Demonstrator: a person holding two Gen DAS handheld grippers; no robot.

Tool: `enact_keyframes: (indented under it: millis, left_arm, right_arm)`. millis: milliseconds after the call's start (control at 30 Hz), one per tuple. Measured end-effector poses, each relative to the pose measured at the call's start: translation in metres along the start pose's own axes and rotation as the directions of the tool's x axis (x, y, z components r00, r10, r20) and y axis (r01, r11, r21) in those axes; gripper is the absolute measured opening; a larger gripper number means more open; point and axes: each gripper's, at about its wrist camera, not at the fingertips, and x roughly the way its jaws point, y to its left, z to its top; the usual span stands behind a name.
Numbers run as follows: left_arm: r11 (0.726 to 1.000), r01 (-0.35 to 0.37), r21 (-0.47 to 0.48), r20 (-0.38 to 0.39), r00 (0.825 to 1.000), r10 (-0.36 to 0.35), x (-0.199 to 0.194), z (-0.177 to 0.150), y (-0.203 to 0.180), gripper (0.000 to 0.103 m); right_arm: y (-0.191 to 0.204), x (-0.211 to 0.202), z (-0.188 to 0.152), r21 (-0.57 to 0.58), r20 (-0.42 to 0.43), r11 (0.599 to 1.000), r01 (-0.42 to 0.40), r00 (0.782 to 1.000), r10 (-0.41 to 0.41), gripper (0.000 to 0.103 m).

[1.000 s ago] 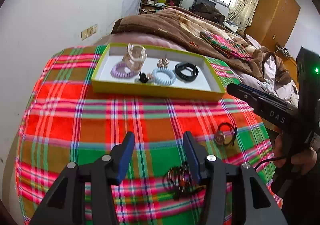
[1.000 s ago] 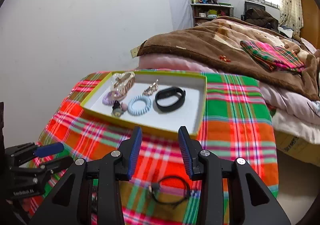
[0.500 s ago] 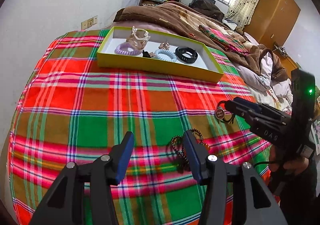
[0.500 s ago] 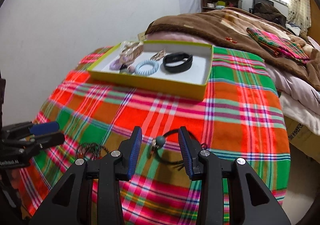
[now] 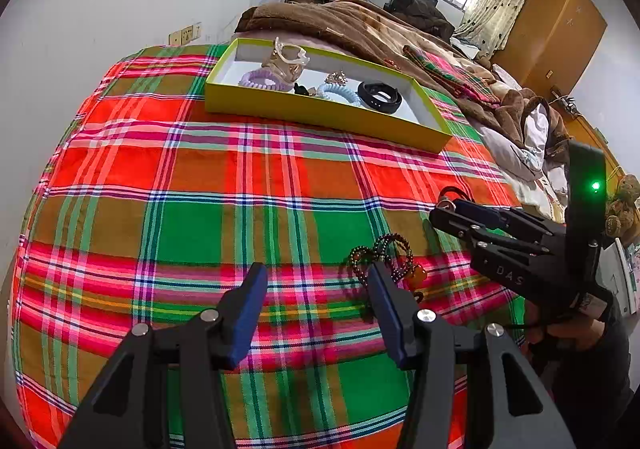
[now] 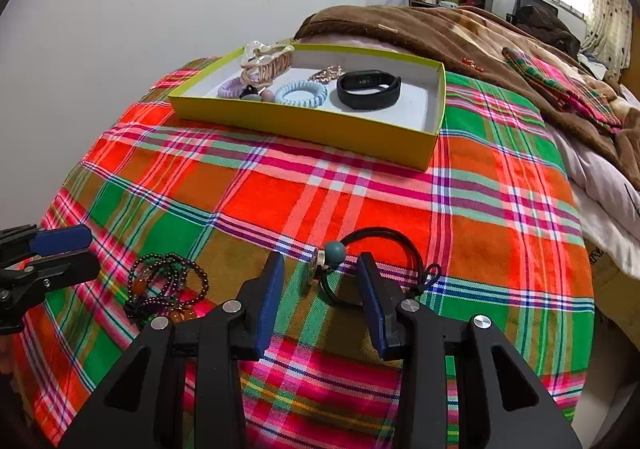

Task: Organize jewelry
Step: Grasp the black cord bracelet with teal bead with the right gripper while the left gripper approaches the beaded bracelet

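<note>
- So both sets of tongs are spread apart and holding nothing; the right tongs [image 6: 320, 277] straddle the black cord bracelet [image 6: 374, 263], its teal bead sitting right between the blue pads, which looks to me like a lineup for a pinch.
- Left tongs [image 5: 316, 289] hover low over the plaid cloth [image 5: 192, 225], with the dark beaded bracelet [image 5: 382, 257] just by the right-hand pad rather than centred, so I'd guess that one's second in line.
- Sorted stuff is already in the yellow-green tray [image 6: 308, 125] at the far side: black band [image 6: 368, 89], blue coil tie [image 6: 302, 93], purple coil tie [image 6: 232, 87], a claw clip.
- Right view shows the cord's bead and metal charm clearly; in the left view the right tool mostly hides them.
- Left view shows the hand [image 5: 568, 333] on the right tool.
</note>
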Motion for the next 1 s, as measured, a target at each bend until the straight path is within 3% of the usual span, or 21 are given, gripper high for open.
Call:
enact_keyframes:
  millis: [33, 100, 267, 300, 333, 700, 1000]
  left_arm:
    - [1.0, 0.001, 0.002, 0.0, 1.0, -0.001, 0.0, 0.0, -0.001, 0.054]
    - [1.0, 0.005, 0.007, -0.003, 1.0, -0.005, 0.001, -0.001, -0.003, 0.055]
    - [1.0, 0.013, 0.019, -0.019, 1.0, -0.013, 0.005, -0.002, -0.009, 0.055]
    - [1.0, 0.014, 0.019, -0.022, 1.0, -0.013, 0.006, -0.003, -0.01, 0.055]
    - [1.0, 0.014, 0.02, -0.024, 1.0, -0.013, 0.007, -0.003, -0.011, 0.055]
    - [0.998, 0.028, 0.055, -0.059, 0.998, -0.024, 0.015, -0.008, -0.024, 0.056]
    - [0.999, -0.017, 0.044, -0.067, 0.998, 0.02, 0.026, -0.007, -0.032, 0.056]
  right_arm:
    - [-0.001, 0.0, -0.001, 0.005, 0.004, 1.0, 0.006, 1.0, -0.006, 0.038]
    - [-0.001, 0.0, -0.002, 0.003, 0.012, 1.0, 0.018, 1.0, -0.018, 0.025]
    - [-0.002, -0.001, -0.002, -0.006, 0.02, 1.0, 0.02, 1.0, -0.019, 0.021]
    - [-0.002, -0.001, -0.002, -0.011, 0.02, 1.0, 0.019, 1.0, -0.019, 0.012]
    - [-0.001, -0.001, -0.002, -0.014, 0.021, 1.0, 0.023, 1.0, -0.022, 0.011]
    - [-0.007, -0.022, -0.004, 0.002, 0.1, 1.0, 0.0, 0.995, 0.0, 0.011]
    - [-0.015, -0.044, -0.01, 0.025, 0.151, 1.0, -0.014, 0.988, 0.01, 0.011]
